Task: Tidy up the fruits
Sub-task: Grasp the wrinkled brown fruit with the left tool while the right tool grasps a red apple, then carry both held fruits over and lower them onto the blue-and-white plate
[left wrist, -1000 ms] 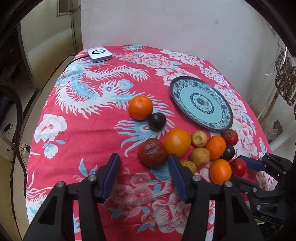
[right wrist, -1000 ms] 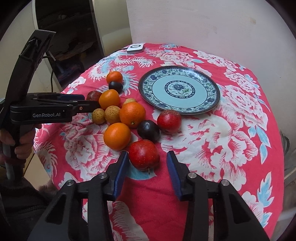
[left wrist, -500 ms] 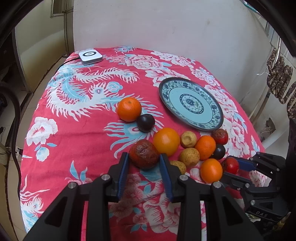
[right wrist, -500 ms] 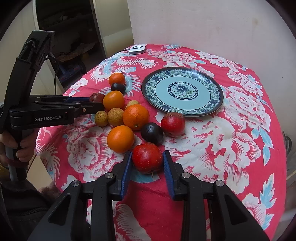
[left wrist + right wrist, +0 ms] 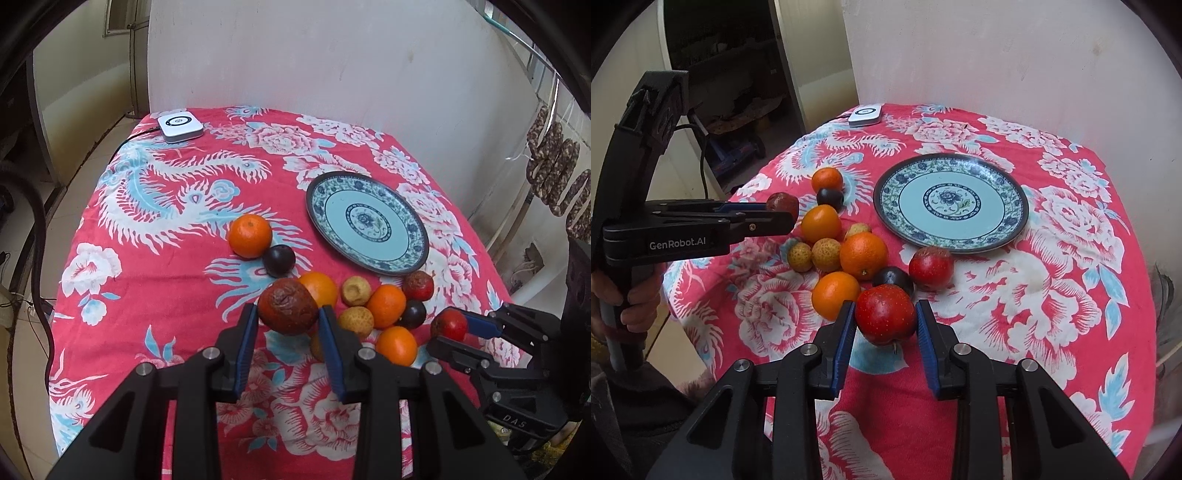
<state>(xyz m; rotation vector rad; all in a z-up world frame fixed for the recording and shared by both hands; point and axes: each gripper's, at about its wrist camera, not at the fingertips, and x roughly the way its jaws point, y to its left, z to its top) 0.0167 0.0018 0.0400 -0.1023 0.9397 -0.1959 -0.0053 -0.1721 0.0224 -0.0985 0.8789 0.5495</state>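
My left gripper (image 5: 288, 317) is shut on a wrinkled dark red fruit (image 5: 288, 312) and holds it above the cloth. My right gripper (image 5: 886, 315) is shut on a red apple (image 5: 885, 314), lifted a little; it also shows in the left wrist view (image 5: 448, 325). A cluster of oranges (image 5: 863, 255), dark plums (image 5: 894, 278), small tan fruits (image 5: 826, 253) and another red fruit (image 5: 931, 267) lies on the cloth. The blue patterned plate (image 5: 1008, 229) stands empty behind them.
A white square device (image 5: 180, 127) with a cable sits at the table's far left corner. The red flowered tablecloth (image 5: 155, 280) covers the table. A white wall stands behind; the floor drops off at the left.
Both grippers closed on their fruits and lifted them off the cloth. The left gripper went from open around the wrinkled fruit to shut on it.
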